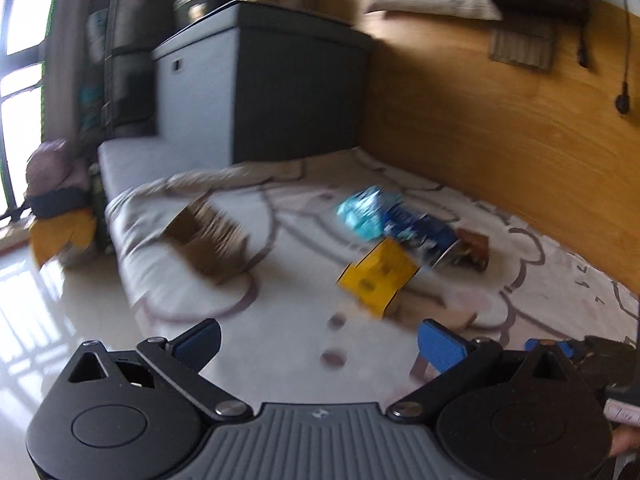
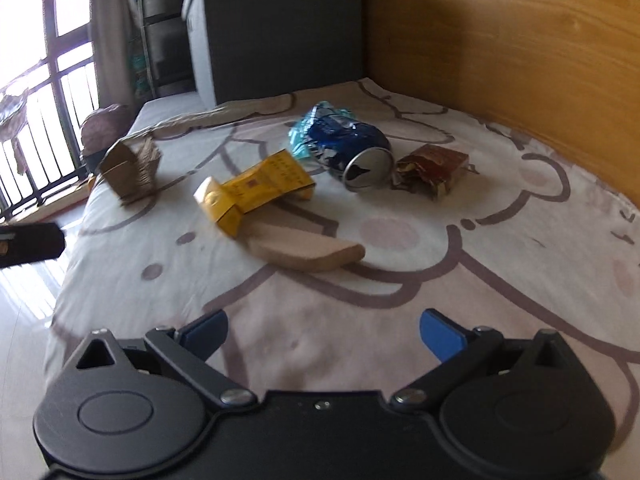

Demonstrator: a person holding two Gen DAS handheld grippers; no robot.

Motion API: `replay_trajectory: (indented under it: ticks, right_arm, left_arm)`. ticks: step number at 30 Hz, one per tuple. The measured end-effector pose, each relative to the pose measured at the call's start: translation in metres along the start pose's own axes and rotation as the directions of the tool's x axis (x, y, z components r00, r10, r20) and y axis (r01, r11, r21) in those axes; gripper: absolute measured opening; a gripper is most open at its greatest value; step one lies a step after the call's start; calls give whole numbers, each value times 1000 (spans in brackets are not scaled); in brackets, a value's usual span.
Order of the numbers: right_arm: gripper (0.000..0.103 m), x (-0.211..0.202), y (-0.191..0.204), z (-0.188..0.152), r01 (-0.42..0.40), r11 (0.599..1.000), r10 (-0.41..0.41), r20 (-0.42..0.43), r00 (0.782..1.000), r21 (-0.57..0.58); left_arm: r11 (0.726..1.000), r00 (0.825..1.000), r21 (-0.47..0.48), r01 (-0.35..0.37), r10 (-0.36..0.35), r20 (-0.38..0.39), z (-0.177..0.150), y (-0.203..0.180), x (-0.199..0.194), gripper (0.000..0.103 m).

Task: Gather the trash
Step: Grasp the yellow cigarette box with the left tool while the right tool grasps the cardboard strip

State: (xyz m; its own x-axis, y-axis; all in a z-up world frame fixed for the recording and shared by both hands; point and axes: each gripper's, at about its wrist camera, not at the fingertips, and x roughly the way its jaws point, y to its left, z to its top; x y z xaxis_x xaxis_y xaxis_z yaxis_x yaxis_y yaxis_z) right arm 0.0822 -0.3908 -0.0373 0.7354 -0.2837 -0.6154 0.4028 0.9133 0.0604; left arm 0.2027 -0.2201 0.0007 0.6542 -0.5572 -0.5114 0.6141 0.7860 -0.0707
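A bed (image 2: pixel 500 280) with a pale sheet printed in cartoon outlines stands against a warm wooden wall panel (image 2: pixel 500 40). At its far end sits a dark grey storage box (image 2: pixel 280 28) (boxes are stacked on its lid in the left wrist view), with a curtain (image 2: pixel 110 32) beside it. Daylight pours through a barred window (image 2: pixel 44 80) and glares off the glossy pale floor (image 1: pixel 48 300).

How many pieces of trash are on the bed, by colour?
Yellow: 1, the box
Blue: 2, the crushed can and the plastic wrapper
Brown: 2, the cardboard piece and the crumpled packet
Tan: 1, the flat piece
Total: 6
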Motion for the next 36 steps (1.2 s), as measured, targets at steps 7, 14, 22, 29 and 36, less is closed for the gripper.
replay_trajectory:
  ticks: [7,14,22,29,36]
  right_arm:
    - [103,35,4,20,32,996,-33,7,999,82]
    - [103,66,28,33,102,992,-104,23,994,78]
    - [103,63,14,31,127,981,-134,41,990,144]
    - [103,54,-13,26,139,981,-145,38,989,137]
    - [103,43,-40,19,124,985,-130,41,991,123]
  left_arm:
    - [997,998,58,51,-53,22,28,-10,38,103]
    - [983,989,103,151,-150,-18,45,-12,70,103]
    - [959,980,203,198,-189,-65,45,-24,103,102]
    - [932,979,305,194,-166,-116,35,-41,129,86]
    - [903,979,387,188,-143,-142,28,-54,150,69]
